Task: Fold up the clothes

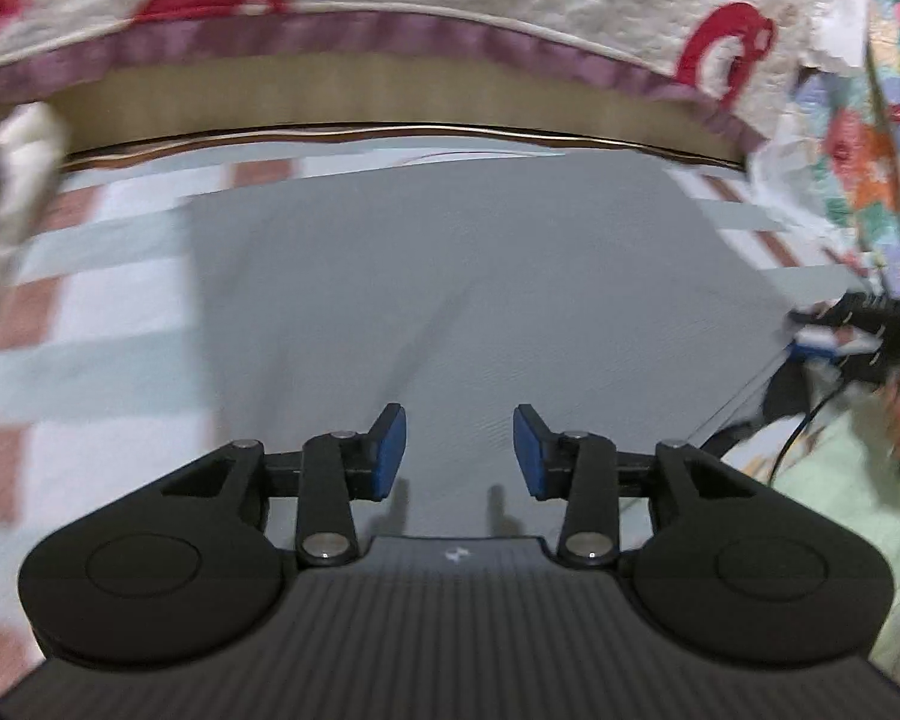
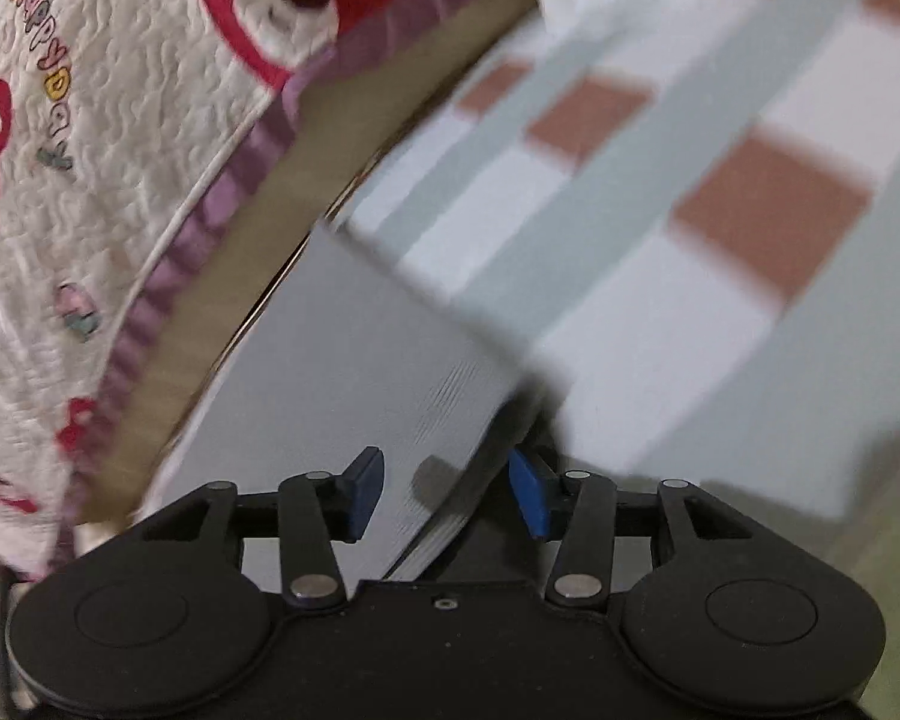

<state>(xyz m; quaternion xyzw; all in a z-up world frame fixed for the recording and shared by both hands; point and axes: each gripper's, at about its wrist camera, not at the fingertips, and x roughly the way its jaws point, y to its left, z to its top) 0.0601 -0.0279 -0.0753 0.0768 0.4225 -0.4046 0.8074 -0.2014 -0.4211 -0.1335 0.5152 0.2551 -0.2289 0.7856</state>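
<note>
A: Start close in. What is the left gripper (image 1: 459, 453) doing?

B: Its jaws stand partly apart, with nothing between the blue pads (image 1: 390, 450). They hang just above a flat grey garment (image 1: 450, 276), and two small finger shadows fall on the cloth right below them.

A: And the right gripper (image 2: 447, 492)?

B: Also parted. The folded edge of the same grey garment (image 2: 354, 360) runs down between the jaws, layers showing at its side. The pad (image 2: 525, 495) on the right of that view sits at or just under the edge; the other pad stands clear of the cloth. I see no squeeze on the fabric, so I read it as a loose gap, not a grip.

A: Where does the garment lie?

B: Spread smooth on a checked sheet (image 1: 90, 312) of pale blue, white and brick-red squares. In the left view it fills the middle, reaching almost to the far edge of the bed.

A: Anything to the sides?

B: On the right of the left view, a pale green cloth (image 1: 840, 510), a dark blurred object with cables (image 1: 870, 336) that I cannot identify, and floral fabric (image 1: 870, 150) above it.

A: And farthest off?

B: A tan band (image 1: 390, 102), then a cream quilt (image 1: 510, 0) with purple trim and red cartoon figures. The right view shows "Happy Day" lettering (image 2: 45, 60) on it.
</note>
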